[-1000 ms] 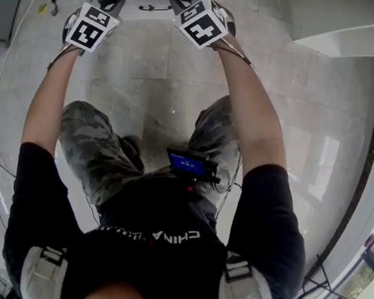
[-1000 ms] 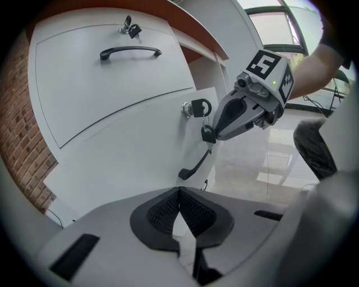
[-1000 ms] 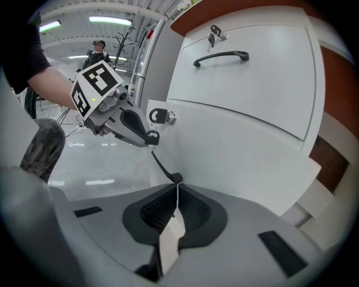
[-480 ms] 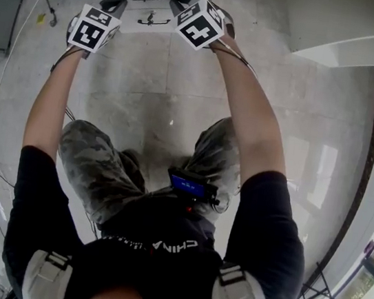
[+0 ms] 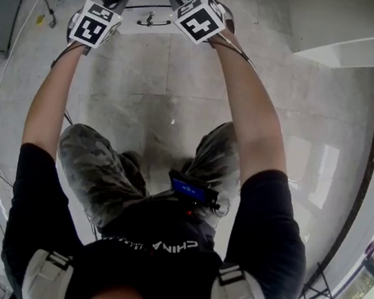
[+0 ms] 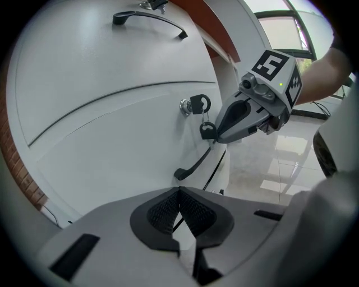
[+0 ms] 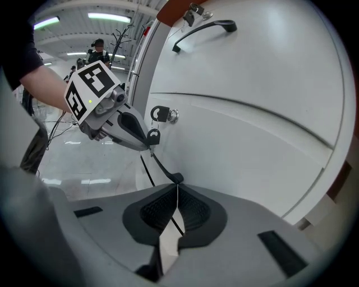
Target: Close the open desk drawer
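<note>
Both sets of jaws are closed tight, pads meeting, with nothing held. The left gripper [image 6: 179, 193] points at the white drawer front [image 6: 112, 134]. In its own view its tips sit below the key lock [image 6: 192, 104], beside the near end of the black handle [image 6: 193, 163]. Whether the tips touch the front cannot be told. The right gripper [image 7: 177, 190] faces the same front from the lock's other side, so the two flank the lock, each nose near the dangling key [image 6: 205, 130].

Above the lock, a curved seam divides this front from an upper drawer [image 6: 101, 50] with its own handle. Past the lock the front ends in a straight side edge with a dark gap line. Beyond that edge lies open glossy floor [image 5: 148, 84]. In the head view the front stands almost level with the upper drawer, but whether it is fully flush cannot be told.
</note>
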Motion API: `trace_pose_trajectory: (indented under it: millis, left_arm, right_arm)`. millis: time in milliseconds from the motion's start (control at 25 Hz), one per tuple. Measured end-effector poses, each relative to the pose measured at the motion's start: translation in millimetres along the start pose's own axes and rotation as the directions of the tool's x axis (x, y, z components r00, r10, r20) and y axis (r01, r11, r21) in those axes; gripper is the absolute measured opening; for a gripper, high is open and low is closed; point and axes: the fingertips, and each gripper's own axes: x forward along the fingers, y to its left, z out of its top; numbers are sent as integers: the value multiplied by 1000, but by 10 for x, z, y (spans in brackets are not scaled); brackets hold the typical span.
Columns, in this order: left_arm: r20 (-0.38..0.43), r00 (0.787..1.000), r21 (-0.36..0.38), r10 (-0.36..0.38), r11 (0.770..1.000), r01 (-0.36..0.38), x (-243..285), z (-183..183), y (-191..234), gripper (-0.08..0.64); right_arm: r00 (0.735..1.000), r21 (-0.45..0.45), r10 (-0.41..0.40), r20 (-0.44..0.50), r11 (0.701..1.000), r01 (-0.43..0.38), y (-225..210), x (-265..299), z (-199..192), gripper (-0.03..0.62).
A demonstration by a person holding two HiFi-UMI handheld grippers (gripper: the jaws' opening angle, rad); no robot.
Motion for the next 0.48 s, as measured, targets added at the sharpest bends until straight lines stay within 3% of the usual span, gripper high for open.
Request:
trace_pose_trajectory:
  millis: [480]
  left_arm:
    - [-24, 1000, 3, 6, 1000, -6, -2, -28, -5, 12]
  right_arm:
    - [1000, 26, -10, -13, 1000, 10, 38, 47, -38, 17]
